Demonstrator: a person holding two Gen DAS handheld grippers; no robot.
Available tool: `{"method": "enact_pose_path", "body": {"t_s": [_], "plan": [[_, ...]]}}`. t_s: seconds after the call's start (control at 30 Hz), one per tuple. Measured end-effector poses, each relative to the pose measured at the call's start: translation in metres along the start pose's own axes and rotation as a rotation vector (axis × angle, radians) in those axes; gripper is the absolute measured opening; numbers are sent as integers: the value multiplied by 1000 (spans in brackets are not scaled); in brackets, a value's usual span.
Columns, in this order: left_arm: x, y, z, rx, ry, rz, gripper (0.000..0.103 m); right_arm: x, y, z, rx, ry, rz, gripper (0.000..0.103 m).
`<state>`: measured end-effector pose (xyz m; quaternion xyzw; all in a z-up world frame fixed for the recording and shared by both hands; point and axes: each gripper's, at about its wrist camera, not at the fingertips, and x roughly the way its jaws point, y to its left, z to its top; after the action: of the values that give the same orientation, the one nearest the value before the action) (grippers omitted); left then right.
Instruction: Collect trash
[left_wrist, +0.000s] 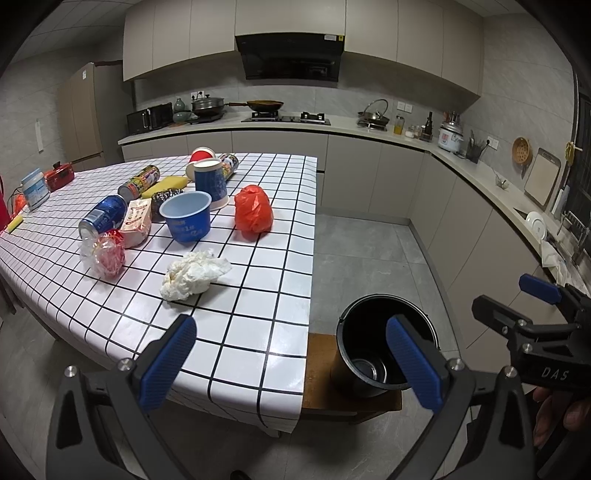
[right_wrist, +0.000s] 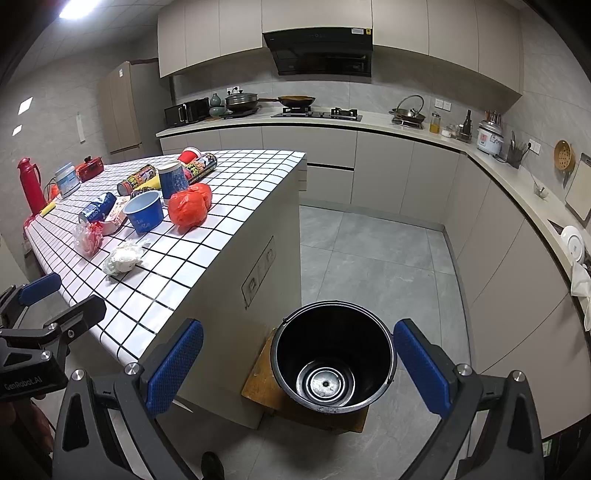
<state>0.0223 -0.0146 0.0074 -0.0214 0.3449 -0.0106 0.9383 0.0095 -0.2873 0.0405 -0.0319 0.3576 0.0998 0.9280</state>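
Trash lies on the checked table (left_wrist: 258, 332): a crumpled white tissue (left_wrist: 194, 275), an orange plastic bag (left_wrist: 253, 208), a blue bowl cup (left_wrist: 186, 216), a tall blue cup (left_wrist: 211, 182), a blue can (left_wrist: 103, 216), a clear wrapper with red (left_wrist: 105, 254), a snack carton (left_wrist: 137, 221) and printed tubes (left_wrist: 139, 182). An empty black bucket (right_wrist: 332, 356) stands on a wooden stool beside the table. My left gripper (left_wrist: 291, 363) is open above the table's near corner. My right gripper (right_wrist: 299, 367) is open and empty above the bucket.
A red thermos (right_wrist: 31, 184), a white jar (right_wrist: 67, 181) and a red box (right_wrist: 89, 167) stand at the table's far left. Kitchen counters (right_wrist: 517, 184) run along the back and right walls. Grey tiled floor (right_wrist: 369, 251) lies between table and counters.
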Motion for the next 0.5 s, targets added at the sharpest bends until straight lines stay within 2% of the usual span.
{"method": "enact_pose_path", "body": {"t_s": [0.5], "plan": [[3, -3, 2, 0, 3, 0, 103, 1, 0, 1, 0, 1, -1, 103]]}}
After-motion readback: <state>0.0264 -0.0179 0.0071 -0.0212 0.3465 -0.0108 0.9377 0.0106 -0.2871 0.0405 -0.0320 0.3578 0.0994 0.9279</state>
